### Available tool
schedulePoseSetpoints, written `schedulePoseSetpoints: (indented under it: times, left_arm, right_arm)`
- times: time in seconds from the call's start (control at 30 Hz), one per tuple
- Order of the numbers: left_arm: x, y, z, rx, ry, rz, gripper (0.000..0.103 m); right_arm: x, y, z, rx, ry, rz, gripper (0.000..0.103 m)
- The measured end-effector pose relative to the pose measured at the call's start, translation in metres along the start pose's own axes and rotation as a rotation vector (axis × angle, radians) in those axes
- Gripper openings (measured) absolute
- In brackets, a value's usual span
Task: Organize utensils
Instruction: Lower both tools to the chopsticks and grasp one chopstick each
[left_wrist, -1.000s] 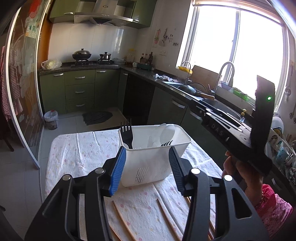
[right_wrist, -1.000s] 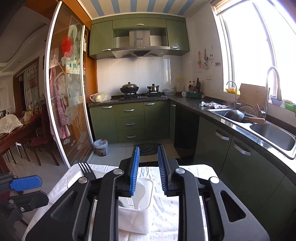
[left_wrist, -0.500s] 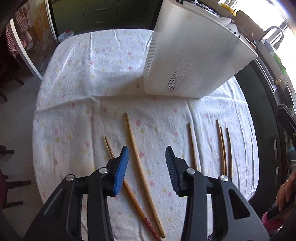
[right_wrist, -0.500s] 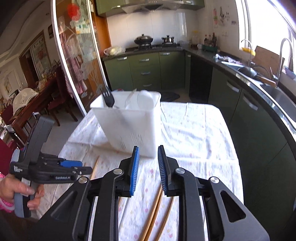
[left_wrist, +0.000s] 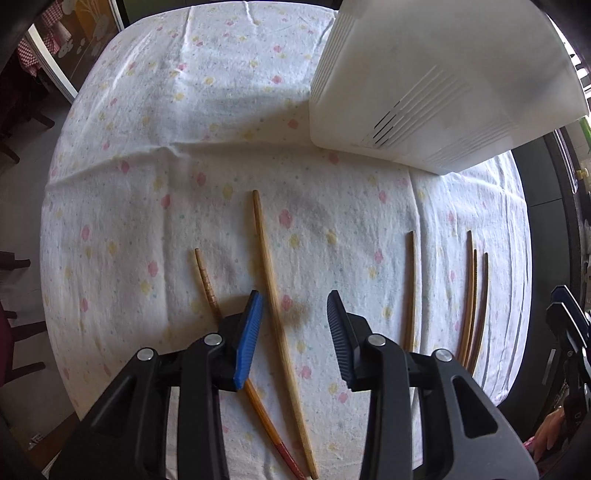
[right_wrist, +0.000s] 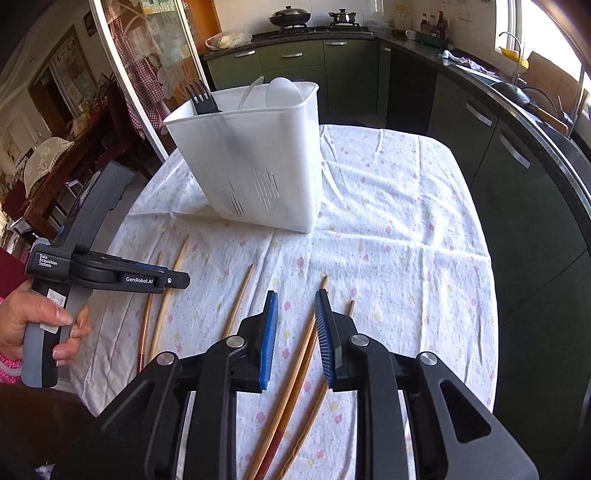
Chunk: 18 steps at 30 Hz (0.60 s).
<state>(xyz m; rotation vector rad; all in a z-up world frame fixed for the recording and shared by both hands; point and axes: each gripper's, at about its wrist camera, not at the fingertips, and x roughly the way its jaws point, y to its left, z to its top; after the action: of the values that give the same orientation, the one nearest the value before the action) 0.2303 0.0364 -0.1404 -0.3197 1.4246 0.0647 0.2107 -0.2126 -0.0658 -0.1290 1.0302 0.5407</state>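
Note:
Several wooden chopsticks lie on the flowered tablecloth (left_wrist: 147, 147). My left gripper (left_wrist: 294, 306) is open, low over the cloth, with a long chopstick (left_wrist: 275, 295) between its fingers and a ridged, red-tipped one (left_wrist: 207, 280) under the left finger. My right gripper (right_wrist: 295, 306) is open above a group of three chopsticks (right_wrist: 306, 354); it also shows at the left view's right edge (left_wrist: 565, 314). The left gripper shows in the right view (right_wrist: 110, 277). A white utensil holder (right_wrist: 255, 162) holds a black fork (right_wrist: 201, 99) and white spoons (right_wrist: 277, 90).
The holder (left_wrist: 424, 85) stands at the far side of the table. One more chopstick (left_wrist: 410, 288) lies between the two groups. Green kitchen cabinets (right_wrist: 517, 155) and a sink counter run along the right. A glass sliding door (right_wrist: 147, 74) stands at the left.
Both grippers have tilted down from facing the kitchen and lowered toward the chopsticks on the cloth. The right gripper's fingers have spread a little wider.

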Motion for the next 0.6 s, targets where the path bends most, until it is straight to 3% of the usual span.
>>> schedulePoseSetpoints:
  times: [0.03,0.1,0.27,0.47,0.6]
  left_arm:
    - [0.0,-0.001,0.0,0.007,0.0,0.005,0.031]
    - [0.003,-0.005,0.0,0.019,0.006,0.004,0.008]
    - [0.005,-0.012,-0.005,0.054,0.01,-0.02,0.007]
    - [-0.001,-0.021,-0.011,0.078,-0.009,-0.038,0.007]
    - [-0.007,-0.025,-0.012,0.1,-0.023,-0.046,0.007]
  right_arm:
    - [0.005,-0.001,0.0,0.004,0.02,0.007,0.021]
    - [0.016,-0.003,0.002,0.02,0.069,0.03,0.021]
    - [0.049,-0.012,0.002,0.079,0.188,0.075,0.021]
    - [0.069,-0.025,0.006,0.095,0.22,-0.032,0.021]
    - [0.075,-0.035,0.004,0.103,0.249,-0.048,0.02]
